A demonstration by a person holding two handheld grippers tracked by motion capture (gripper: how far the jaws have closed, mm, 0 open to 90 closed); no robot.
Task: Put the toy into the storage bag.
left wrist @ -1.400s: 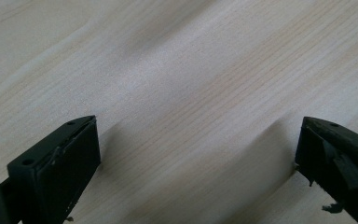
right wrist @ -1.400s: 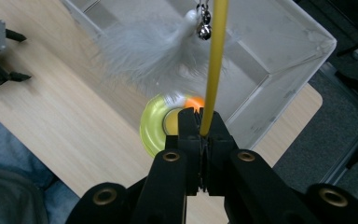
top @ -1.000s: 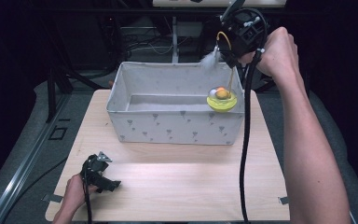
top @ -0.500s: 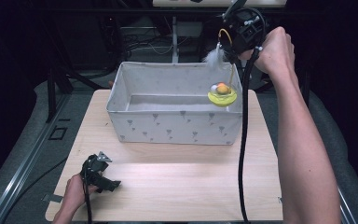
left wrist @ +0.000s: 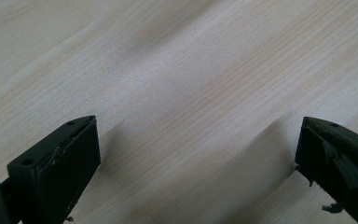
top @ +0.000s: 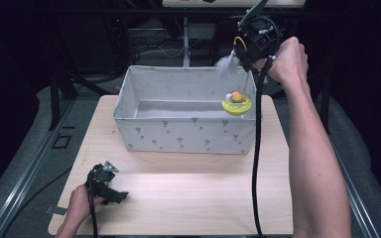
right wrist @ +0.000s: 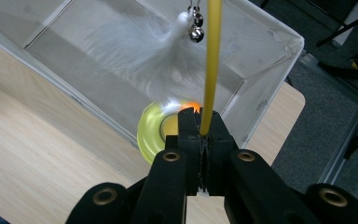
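My right gripper [top: 248, 63] is raised over the back right corner of a white fabric bin [top: 178, 134]. It is shut on the thin yellow rod [right wrist: 209, 70] of a cat toy. The toy's round yellow base [top: 236, 105] with an orange ball hangs just below the jaws, at the bin's right end. A white feather [right wrist: 140, 51] and small bells [right wrist: 196, 32] dangle beside the rod. My left gripper [top: 115, 183] rests on the wooden table [top: 188, 198] near the front left corner. It is open, with bare wood between its fingers [left wrist: 70, 154].
The bin stands across the back half of the table; its inside looks bare and grey. The right gripper's black cable [top: 255, 148] hangs down across the table's right side. Dark floor and metal rails surround the table.
The right hand has shifted slightly with the toy; the yellow base bobbed up and came back down at the bin's right end. The left gripper has stayed put.
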